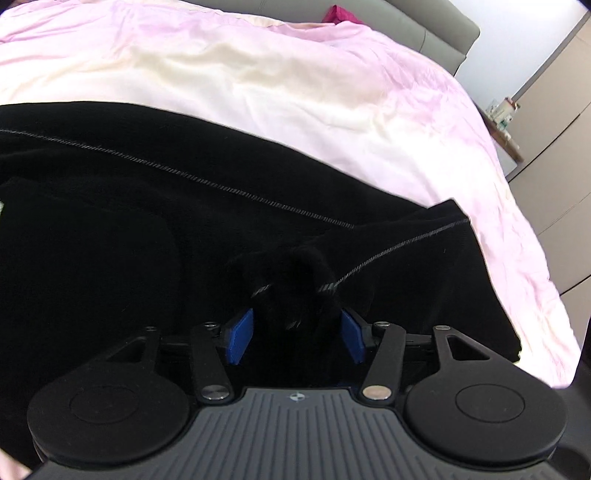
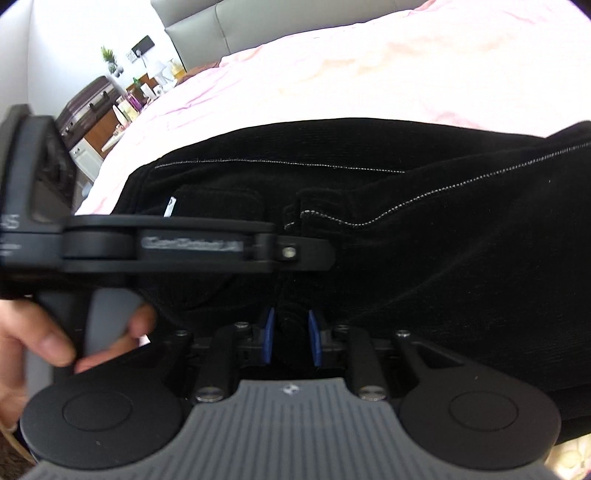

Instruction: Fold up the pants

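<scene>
Black corduroy pants (image 1: 147,221) with light contrast stitching lie across a pink bed cover (image 1: 295,81). My left gripper (image 1: 295,332) is shut on a bunched fold of the pants between its blue pads (image 1: 242,332). My right gripper (image 2: 291,336) is shut on another bunch of the same pants (image 2: 424,240), its blue pads (image 2: 268,334) pressed on the cloth. In the right wrist view the left gripper's body (image 2: 166,247) and the hand holding it (image 2: 48,339) cross the left side, close beside the right gripper.
The pink cover (image 2: 406,66) spreads beyond the pants in both views. A grey headboard (image 1: 406,29) is at the back. A wardrobe (image 1: 554,129) stands right of the bed. A cluttered dresser (image 2: 110,103) stands left of the bed.
</scene>
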Tool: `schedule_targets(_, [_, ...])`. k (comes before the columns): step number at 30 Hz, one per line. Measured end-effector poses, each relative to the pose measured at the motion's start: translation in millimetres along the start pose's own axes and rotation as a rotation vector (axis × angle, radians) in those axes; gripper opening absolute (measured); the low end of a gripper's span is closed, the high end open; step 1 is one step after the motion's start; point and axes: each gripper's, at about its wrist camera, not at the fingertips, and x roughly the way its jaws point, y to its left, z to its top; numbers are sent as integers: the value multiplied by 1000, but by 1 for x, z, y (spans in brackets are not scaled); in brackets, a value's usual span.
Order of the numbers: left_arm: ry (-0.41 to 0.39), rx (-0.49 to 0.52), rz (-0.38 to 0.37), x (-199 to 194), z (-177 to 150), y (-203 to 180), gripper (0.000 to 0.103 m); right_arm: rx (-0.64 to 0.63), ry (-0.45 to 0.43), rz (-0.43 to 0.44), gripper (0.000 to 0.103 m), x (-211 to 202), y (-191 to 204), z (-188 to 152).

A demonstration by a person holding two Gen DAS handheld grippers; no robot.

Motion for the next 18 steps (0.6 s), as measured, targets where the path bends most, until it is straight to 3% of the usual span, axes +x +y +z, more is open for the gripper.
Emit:
schedule_targets(2, [-4, 6, 29, 1, 2, -5, 33, -2, -3, 10, 17, 0, -2, 0])
schedule_targets(4, [-14, 23, 37, -1, 3, -10, 28, -12, -18, 19, 22, -9, -2, -2])
schedule_targets(10, [-82, 148, 41, -26, 17, -45, 24, -9, -103, 17, 49, -60, -25, -19])
schedule_targets(12, [-103, 217, 40, -35, 30, -67, 24, -19, -160, -30, 50, -86, -36, -27])
schedule_targets(16, [-145, 353, 13, -51, 62, -126, 24, -14, -216, -223, 47, -136, -71, -40])
schedule_targets(18, [-161, 401, -4, -59, 75, -155, 24, 0, -212, -244, 41, -158, -90, -48])
